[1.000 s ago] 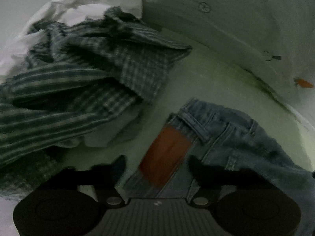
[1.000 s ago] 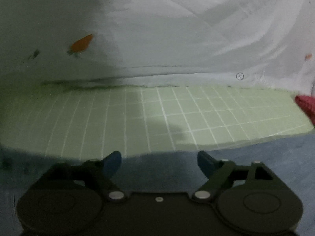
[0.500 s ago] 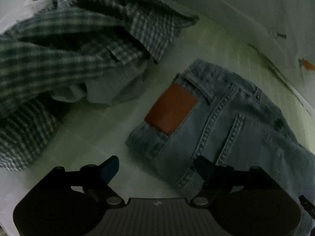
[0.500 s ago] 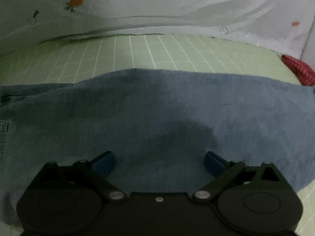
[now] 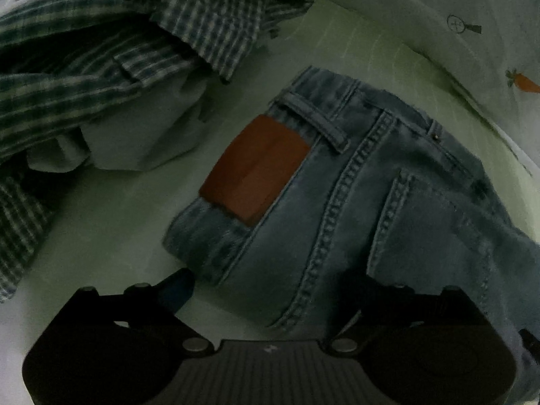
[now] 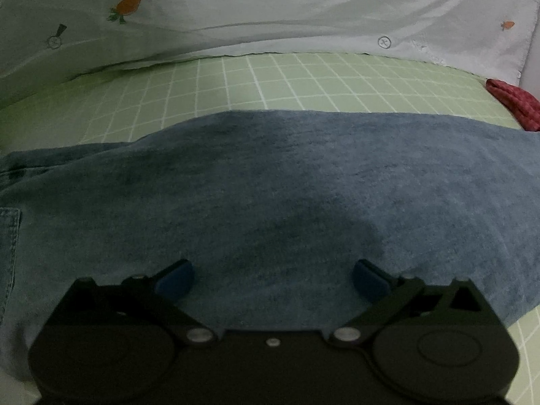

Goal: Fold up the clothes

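Blue jeans (image 5: 354,209) lie flat on the green checked sheet, waistband up-left, with a brown leather patch (image 5: 256,165) on it. My left gripper (image 5: 270,287) is open and empty, just above the jeans near the waistband corner. In the right wrist view the jeans' leg (image 6: 270,185) spreads across the sheet. My right gripper (image 6: 273,276) is open and empty, hovering over the leg.
A crumpled checked shirt (image 5: 101,54) lies in a heap left of the jeans. A white carrot-print quilt (image 6: 270,10) bounds the far side of the green checked sheet (image 6: 270,77). A red cloth (image 6: 516,104) lies at the far right.
Both grippers have drawn back from the jeans and opened wide. The left one no longer straddles the waistband. The jeans now lie flat and more of them shows.
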